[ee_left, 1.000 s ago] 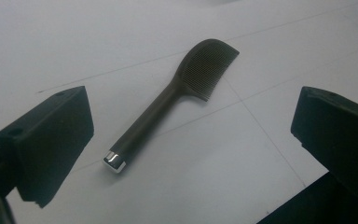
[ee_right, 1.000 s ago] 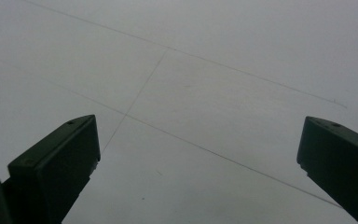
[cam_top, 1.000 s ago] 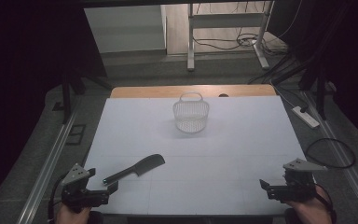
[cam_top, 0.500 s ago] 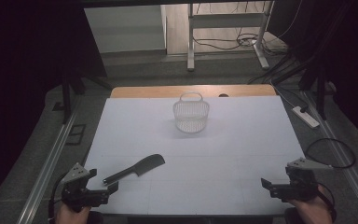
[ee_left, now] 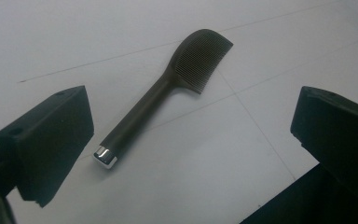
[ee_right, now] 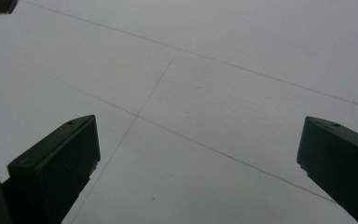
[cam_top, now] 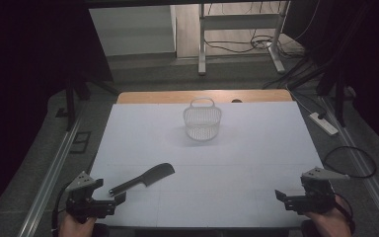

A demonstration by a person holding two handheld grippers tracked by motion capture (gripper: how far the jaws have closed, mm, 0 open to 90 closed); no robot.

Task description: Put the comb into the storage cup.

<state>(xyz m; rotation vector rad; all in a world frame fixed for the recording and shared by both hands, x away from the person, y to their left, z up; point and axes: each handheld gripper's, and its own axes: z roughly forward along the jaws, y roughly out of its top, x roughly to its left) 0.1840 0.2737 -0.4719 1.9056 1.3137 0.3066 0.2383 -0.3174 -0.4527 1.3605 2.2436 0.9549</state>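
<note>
Nearest, at the bottom left of the high view: left hand-held gripper [cam_top: 116, 199], low over the front edge of the white surface [cam_top: 256, 163], jaws spread wide, gripping nothing. In the left gripper view, same hand-held gripper [ee_left: 186, 154] with both black jaws far apart at the frame's sides, bare white surface between them

At the bottom right of the high view: right hand-held gripper [cam_top: 282, 196], also at the front edge, jaws wide apart and holding nothing. In the right gripper view [ee_right: 198, 154], plain white surface with faint thin lines between the two parted jaws

Just beyond the left hand-held gripper: dark comb [cam_top: 143, 179], flat on the surface, long handle with a shiny metal end cap pointing toward the jaws, toothed head angled away and to the right. In the left gripper view the comb [ee_left: 161, 100] lying ahead of the jaws, cap end near the left jaw yet apart from it, untouched

Farther back, near the middle of the surface's far part and well apart from the comb: small pale basket [cam_top: 202, 122], upright, handle raised, looks empty

Beyond that, a strip of bare wooden tabletop [cam_top: 177, 97] along the far edge, then dark floor with metal desk legs [cam_top: 202, 44] and loose cables [cam_top: 246, 47]
</note>
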